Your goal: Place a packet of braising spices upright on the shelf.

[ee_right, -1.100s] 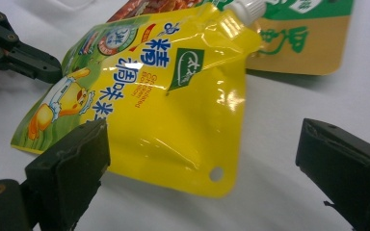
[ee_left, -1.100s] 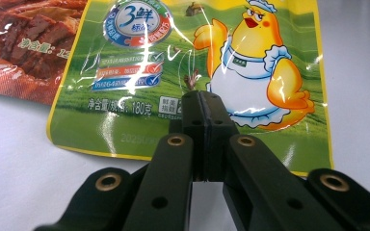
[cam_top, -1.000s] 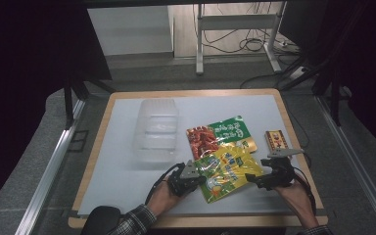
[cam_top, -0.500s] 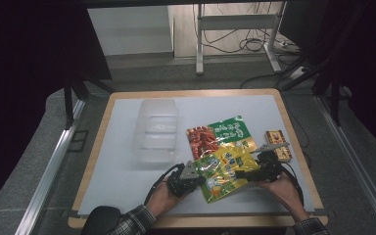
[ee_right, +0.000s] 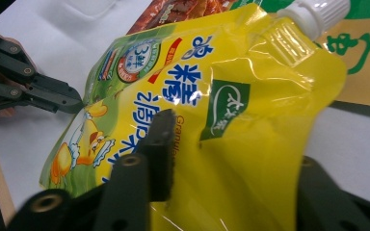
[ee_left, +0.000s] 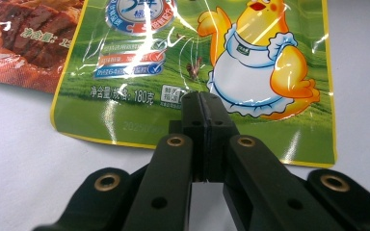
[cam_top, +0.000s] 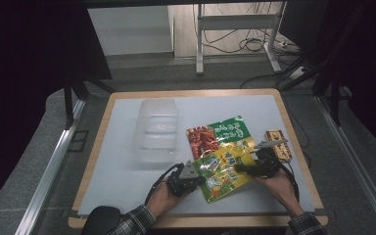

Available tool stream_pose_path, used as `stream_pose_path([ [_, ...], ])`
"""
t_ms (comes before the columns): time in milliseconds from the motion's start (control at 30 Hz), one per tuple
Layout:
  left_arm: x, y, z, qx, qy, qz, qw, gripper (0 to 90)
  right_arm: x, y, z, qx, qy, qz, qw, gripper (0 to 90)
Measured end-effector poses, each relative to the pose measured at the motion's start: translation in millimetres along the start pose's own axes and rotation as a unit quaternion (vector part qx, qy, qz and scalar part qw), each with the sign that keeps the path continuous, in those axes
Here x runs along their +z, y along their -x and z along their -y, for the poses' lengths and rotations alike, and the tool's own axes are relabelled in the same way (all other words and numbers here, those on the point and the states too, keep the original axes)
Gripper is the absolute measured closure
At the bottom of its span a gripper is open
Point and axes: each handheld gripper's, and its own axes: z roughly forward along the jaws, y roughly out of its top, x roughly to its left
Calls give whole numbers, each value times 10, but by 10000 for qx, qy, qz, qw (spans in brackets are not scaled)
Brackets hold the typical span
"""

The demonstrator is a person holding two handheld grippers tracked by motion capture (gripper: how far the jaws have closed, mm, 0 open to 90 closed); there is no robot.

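Nearest the person, the left claw (cam_top: pixel 194 182) was shut tight on the bottom edge of a shiny yellow and green pouch with a cartoon chick (cam_top: pixel 223 170) on it. In the left gripper view its two black jaws pressed flat together over that edge of the pouch (ee_left: pixel 212 57).

The pouch lay near the front of the white table (cam_top: pixel 117 166), resting partly on a red and green snack bag (cam_top: pixel 218 133) just behind it. At the pouch's other side was the right claw (cam_top: pixel 242 169). Its jaws had just been closing, with the yellow pouch (ee_right: pixel 250 110) between them. One jaw lay against the front of the pouch, and the pouch hid the other jaw's tip. The pouch's white screw cap (ee_right: pixel 318 12) pointed away from this claw.

Just beside the right claw sat a small brown and orange box (cam_top: pixel 278 143).

Farther back, to the left of the bags, stood a clear plastic tub (cam_top: pixel 156 129), apart from both claws.
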Motion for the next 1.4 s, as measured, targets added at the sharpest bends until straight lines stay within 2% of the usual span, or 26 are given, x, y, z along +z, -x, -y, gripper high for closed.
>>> stream_pose_path([
  [67,-1,23,1,-1,43,-103,9999,881,-18,10,6,11,9,-16,10000,739],
  [100,-1,23,1,-1,43,-103,9999,858,-18,10,6,11,9,-16,10000,739],
  [133,-9,22,3,30,27,-124,9999,831,-38,25,6,20,31,-93,10000,784],
  [167,-15,28,5,36,38,-158,9999,831,-38,25,6,20,31,-93,10000,784],
  [233,-37,54,1,-30,26,-231,9997,755,-64,15,-7,56,85,-156,9998,829],
  [300,-61,75,-1,0,25,-284,9996,689,-98,-8,-22,67,174,-201,9996,853],
  [333,-73,84,2,35,38,-330,9994,656,-117,-20,-30,56,244,-241,9994,857],
  [433,-109,82,14,111,134,-444,9989,546,-149,-73,-53,-54,315,-167,9994,856],
  [600,-157,53,12,47,254,-474,9985,410,-190,-108,-80,-43,416,-262,9988,869],
  [667,-190,44,17,50,318,-523,9981,349,-214,-149,-109,-128,446,-254,9986,869],
  [733,-203,41,21,56,332,-532,9980,330,-220,-159,-117,-152,446,-237,9986,866],
  [767,-225,38,30,27,366,-546,9978,279,-217,-169,-123,-184,484,-229,9984,863],
  [867,-249,39,44,5,326,-564,9979,195,-230,-173,-131,-157,526,-268,9981,864],
  [933,-253,49,51,23,282,-618,9977,181,-236,-182,-137,-148,548,-286,9980,864],
  [1000,-272,71,65,85,188,-711,9973,123,-261,-221,-165,-223,591,-292,9976,864],
  [1100,-298,76,82,34,192,-709,9973,90,-276,-247,-200,-240,643,-368,9970,870],
  [1200,-312,67,103,75,205,-753,9969,75,-284,-264,-222,-240,670,-420,9966,875],
  [1233,-319,62,126,123,170,-869,9960,69,-291,-273,-244,-243,701,-470,9961,878],
  [1267,-329,55,137,163,139,-899,9957,62,-297,-281,-256,-237,713,-488,9960,881],
  [1400,-362,44,167,214,164,-909,9955,42,-314,-327,-304,-292,731,-533,9955,883],
])
